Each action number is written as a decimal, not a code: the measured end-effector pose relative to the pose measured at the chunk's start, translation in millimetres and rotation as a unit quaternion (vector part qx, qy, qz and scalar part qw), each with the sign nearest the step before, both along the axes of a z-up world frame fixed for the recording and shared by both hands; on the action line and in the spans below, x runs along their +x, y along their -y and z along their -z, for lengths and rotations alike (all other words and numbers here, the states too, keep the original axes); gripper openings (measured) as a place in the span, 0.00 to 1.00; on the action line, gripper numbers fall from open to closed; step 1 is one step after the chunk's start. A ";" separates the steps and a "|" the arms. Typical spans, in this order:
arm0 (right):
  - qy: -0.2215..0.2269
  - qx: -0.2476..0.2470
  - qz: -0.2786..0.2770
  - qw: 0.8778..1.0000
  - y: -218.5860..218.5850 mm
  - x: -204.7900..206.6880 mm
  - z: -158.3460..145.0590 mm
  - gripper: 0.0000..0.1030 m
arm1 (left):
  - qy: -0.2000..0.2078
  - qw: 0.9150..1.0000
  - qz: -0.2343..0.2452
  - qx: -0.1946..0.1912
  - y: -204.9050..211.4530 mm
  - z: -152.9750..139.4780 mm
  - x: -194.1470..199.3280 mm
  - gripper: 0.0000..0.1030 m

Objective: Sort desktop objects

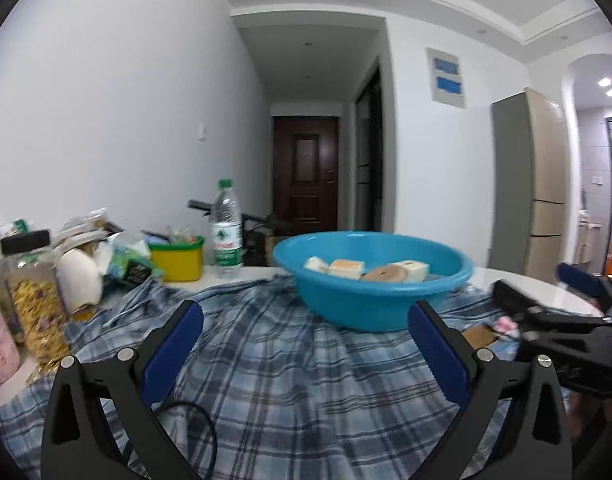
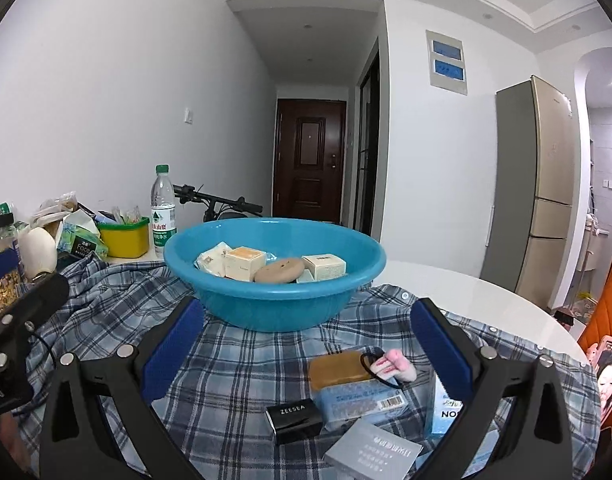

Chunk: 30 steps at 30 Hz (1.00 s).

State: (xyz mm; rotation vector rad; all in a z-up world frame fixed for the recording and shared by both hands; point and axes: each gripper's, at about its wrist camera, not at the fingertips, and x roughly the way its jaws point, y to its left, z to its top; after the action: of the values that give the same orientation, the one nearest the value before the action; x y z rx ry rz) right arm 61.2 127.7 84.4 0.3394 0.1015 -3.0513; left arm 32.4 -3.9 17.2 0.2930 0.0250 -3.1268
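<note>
Blue basin [image 2: 274, 304] on plaid cloth [image 2: 234, 364], small boxes [image 2: 245, 263] and tan disc [image 2: 279, 271] inside (both grippers' jaws spread, empty)

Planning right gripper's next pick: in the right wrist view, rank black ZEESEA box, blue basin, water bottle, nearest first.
1. Black ZEESEA box: on the plaid cloth, between the open right gripper fingers.
2. Blue basin: straight ahead.
3. Water bottle: far left, behind the basin.

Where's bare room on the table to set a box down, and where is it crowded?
Free: the plaid cloth between the blue basin and the black ZEESEA box, and the bare white tabletop right of the basin. Crowded: the far left around the yellow tub and water bottle, and the boxes nearest the right gripper.
</note>
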 end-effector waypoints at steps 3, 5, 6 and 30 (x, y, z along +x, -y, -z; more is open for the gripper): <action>-0.009 0.000 0.001 1.000 -1.1 2.7 3.0 1.00 | 0.009 1.000 -0.012 0.002 3.4 5.8 -4.7 1.00; -0.012 0.008 0.000 1.000 0.5 2.9 6.0 1.00 | 0.015 1.000 -0.009 0.007 5.3 7.8 -6.8 1.00; -0.012 0.012 -0.003 1.000 1.0 3.5 8.3 1.00 | 0.017 1.000 -0.009 0.006 5.0 8.5 -7.8 1.00; 0.059 -0.023 -0.002 0.998 -9.0 -15.5 18.5 1.00 | 0.052 0.999 -0.008 0.001 4.5 15.8 -22.9 1.00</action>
State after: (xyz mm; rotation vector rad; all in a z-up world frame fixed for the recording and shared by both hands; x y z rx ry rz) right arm 45.7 136.7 65.9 0.5156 0.0246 -3.0154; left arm 9.5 -8.3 1.4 0.4539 0.0299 -3.0909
